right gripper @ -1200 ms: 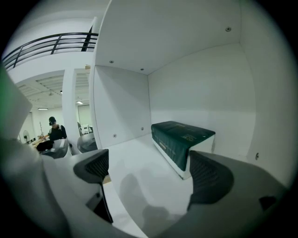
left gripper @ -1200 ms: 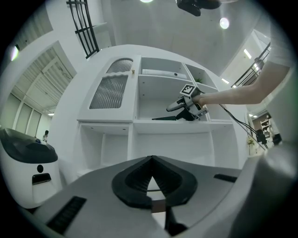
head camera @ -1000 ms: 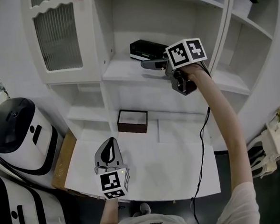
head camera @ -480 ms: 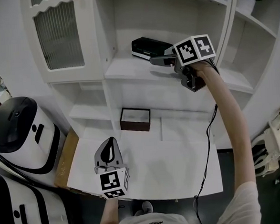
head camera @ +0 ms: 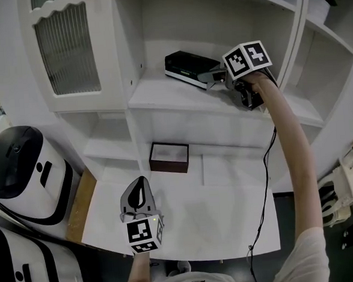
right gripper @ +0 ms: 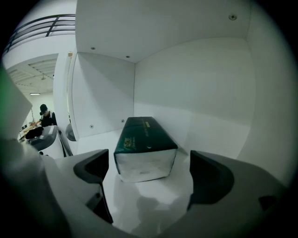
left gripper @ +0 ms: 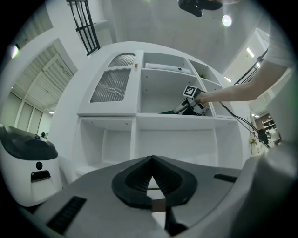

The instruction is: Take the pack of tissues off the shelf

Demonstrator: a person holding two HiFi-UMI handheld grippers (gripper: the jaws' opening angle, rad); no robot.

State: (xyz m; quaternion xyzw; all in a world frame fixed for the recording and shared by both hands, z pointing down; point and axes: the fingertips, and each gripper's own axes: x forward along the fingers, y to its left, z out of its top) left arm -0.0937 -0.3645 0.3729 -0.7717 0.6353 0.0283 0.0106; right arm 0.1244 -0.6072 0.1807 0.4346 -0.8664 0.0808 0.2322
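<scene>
Your right gripper is up in the shelf compartment, jaws spread wide, nothing between them. The pack lies flat right ahead of that gap, dark green on top, its pale end facing you, and neither jaw touches it. From the head view, the pack sits toward the back of the compartment, angled across the board, your right arm stretched up to it. Down low, your left gripper has its jaws pressed together, empty, held over the white desk and pointing at the shelf unit. A dark box sits at the desk's back edge, well below the pack.
</scene>
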